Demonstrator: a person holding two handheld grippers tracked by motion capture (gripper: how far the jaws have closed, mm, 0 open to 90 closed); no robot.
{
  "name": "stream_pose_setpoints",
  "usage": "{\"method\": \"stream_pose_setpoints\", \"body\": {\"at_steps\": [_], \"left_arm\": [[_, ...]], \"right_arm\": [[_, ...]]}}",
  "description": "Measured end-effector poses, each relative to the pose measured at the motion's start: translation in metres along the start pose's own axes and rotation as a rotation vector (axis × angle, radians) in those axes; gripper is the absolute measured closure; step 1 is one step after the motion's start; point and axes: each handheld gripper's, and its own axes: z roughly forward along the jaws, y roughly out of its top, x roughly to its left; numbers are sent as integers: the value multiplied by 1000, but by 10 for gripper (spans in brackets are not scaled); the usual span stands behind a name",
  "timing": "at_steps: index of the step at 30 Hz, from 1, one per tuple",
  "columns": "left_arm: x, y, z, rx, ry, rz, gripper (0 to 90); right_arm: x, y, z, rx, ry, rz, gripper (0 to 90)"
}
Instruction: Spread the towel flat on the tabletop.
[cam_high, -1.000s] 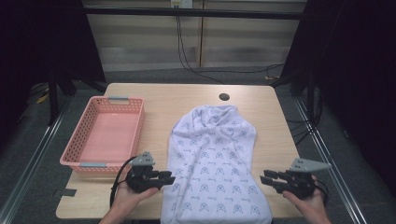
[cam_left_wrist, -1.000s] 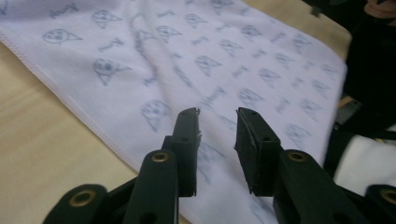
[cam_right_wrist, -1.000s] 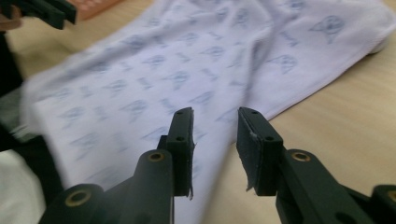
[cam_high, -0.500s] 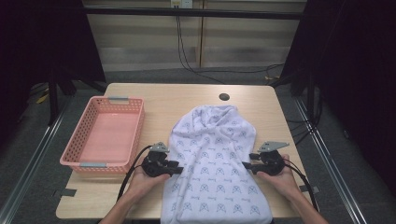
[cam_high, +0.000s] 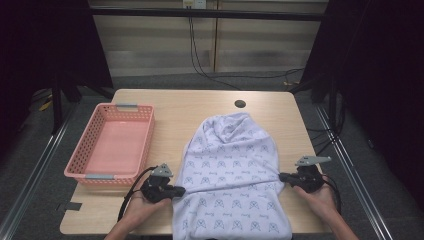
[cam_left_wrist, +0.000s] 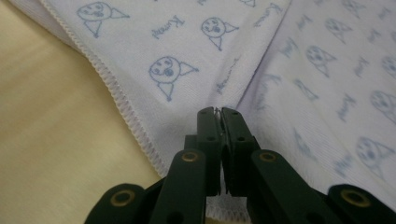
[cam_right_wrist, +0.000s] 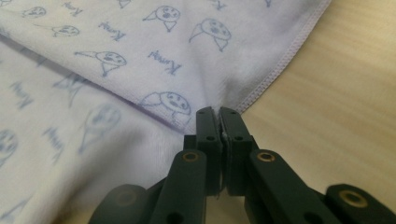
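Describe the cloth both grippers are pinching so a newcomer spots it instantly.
On the wooden table, right of the pink basket, lies a white cloth reaching the near edge. The left gripper and right gripper pinch its side edges. Small blue cartoon faces and script set it apart.

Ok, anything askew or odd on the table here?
Nothing damaged or spilled. The patterned cloth lies rumpled, its near end hanging over the table edge; left gripper and right gripper pinch its side hems.
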Motion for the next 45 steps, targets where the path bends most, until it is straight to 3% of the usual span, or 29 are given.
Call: {"method": "stream_pose_setpoints", "body": {"at_steps": [5,6,7,8,9,10,11,14,16,20,23,27,33,35,36,37,39,42,43,45], "left_arm": [[-28,-14,-8,55,-32,48,877],[-33,-17,-10,72,-38,42,877],[-37,-20,-13,92,-76,50,878],[-43,-22,-14,102,-62,75,878],[-45,-23,-14,104,-99,89,878],[-46,-21,-15,118,-111,85,878],[-45,-20,-15,99,-166,63,873],[-41,-17,-18,55,-146,47,776],[-32,-12,-20,-9,-151,3,717],[-18,7,-17,-57,-101,-11,664],[-1,25,-4,-101,-51,-35,648],[18,45,15,-84,-17,-26,675],[35,54,34,-105,11,-75,645],[35,51,39,-64,38,-32,638],[34,50,39,-70,46,-23,646],[34,50,39,-69,43,-37,647],[33,48,38,-67,62,-27,740],[31,46,38,-59,63,-8,858],[29,45,37,-55,55,-9,865],[25,42,35,-44,50,3,875]], "right_arm": [[18,-15,-15,32,49,-43,880],[22,-17,-18,36,57,-52,879],[25,-20,-21,40,75,-49,880],[29,-23,-25,52,82,-54,879],[32,-26,-28,53,95,-59,879],[36,-29,-31,60,108,-62,879],[39,-31,-34,65,114,-71,879],[47,-30,-41,42,140,-87,779],[47,-27,-41,4,136,-75,696],[39,-14,-32,-53,131,-45,611],[33,1,-26,-100,127,-41,579],[26,22,-11,-123,123,-40,544],[16,50,22,-120,111,-32,488],[13,54,30,-116,109,-25,474],[12,56,36,-104,100,-24,471],[12,57,41,-96,97,-32,471],[15,55,49,-66,97,-55,509],[24,48,53,-27,36,-129,693],[24,48,52,-19,38,-119,773],[22,44,47,-10,53,-101,818]]}}
